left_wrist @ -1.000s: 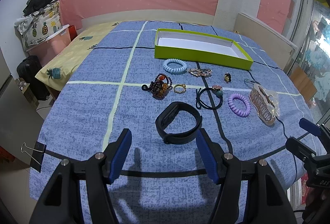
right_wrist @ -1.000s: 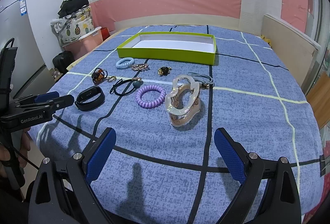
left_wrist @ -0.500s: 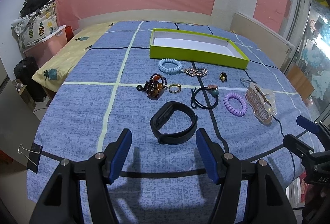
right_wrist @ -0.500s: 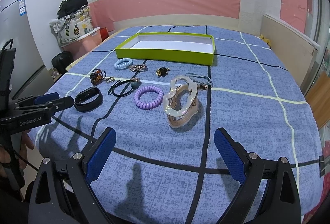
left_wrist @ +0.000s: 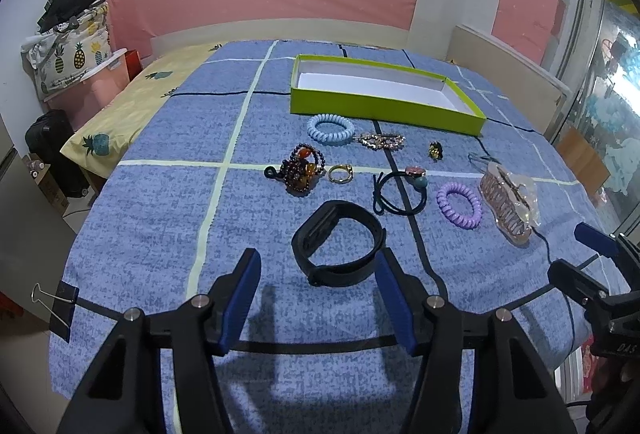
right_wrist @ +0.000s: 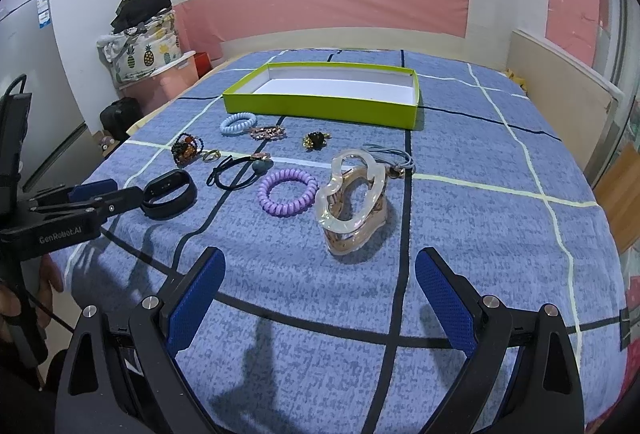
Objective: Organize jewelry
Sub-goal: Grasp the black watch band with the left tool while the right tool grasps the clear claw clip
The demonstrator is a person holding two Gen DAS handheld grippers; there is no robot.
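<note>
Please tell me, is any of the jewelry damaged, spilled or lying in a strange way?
Nothing looks damaged or spilled. Only the large clear hair claw looks odd: it rests tilted on its side on the blue cloth. The green box holds no jewelry yet.

One shallow lime-green cardboard box [left_wrist: 384,109] with a white inside. Two coiled plastic hair ties — one light blue [left_wrist: 330,129], one lilac [left_wrist: 459,204]. One black wristband [left_wrist: 338,254]. One dark beaded bracelet [left_wrist: 302,169], one gold ring [left_wrist: 341,173], one black elastic hair tie with a teal bead [left_wrist: 398,191], one translucent claw clip [right_wrist: 352,202], one black binder clip [left_wrist: 62,308].
</note>
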